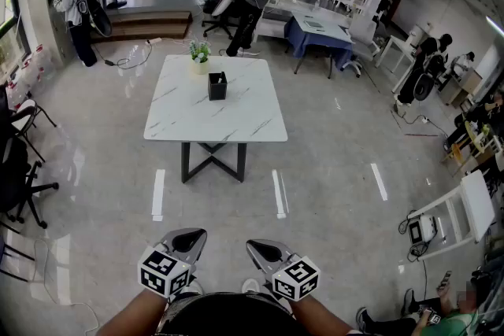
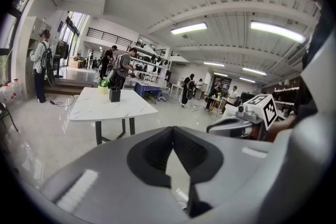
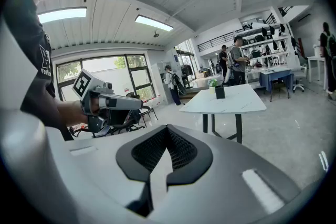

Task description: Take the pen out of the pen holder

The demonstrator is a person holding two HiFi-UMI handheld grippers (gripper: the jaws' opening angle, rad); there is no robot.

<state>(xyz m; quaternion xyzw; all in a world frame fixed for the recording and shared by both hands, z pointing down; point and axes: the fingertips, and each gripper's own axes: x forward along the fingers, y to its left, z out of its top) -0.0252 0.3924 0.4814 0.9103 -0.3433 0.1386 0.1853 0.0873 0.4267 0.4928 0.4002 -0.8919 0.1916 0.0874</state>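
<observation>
- We stand in a wide workshop hall with a pale glossy floor [image 1: 339, 169]. Several people work at racks and desks along the far side, well apart from us.
- The white marble-topped bench [image 1: 244, 122] stands alone in mid-floor, far ahead and slightly left of centre. Open floor lies between it and us, so we judge the walk up to it comes before any reach.
- A dark office chair [image 1: 16, 177] sits at the left edge, out of our path.
- The left tongs [image 1: 194, 234] are held low and close to the body, pointing forward. In the left gripper view the pads meet at the tip with nothing between them, so they are closed and empty.
- The right tongs [image 1: 253, 246] are just beside them in the same low carry, also closed on nothing. We judge this a resting carry, as nothing is within reach.
- A marker cube [image 1: 164, 272] rides near the back of each gripper.
- A small potted plant [image 1: 199, 56] stands at the bench's far edge.
- The black pen holder [image 1: 217, 86] stands upright on the bench, just near-right of the plant. This is the task's target.
- We cannot make out the pen itself at this range and presume it is inside the holder. The task is not yet started.
</observation>
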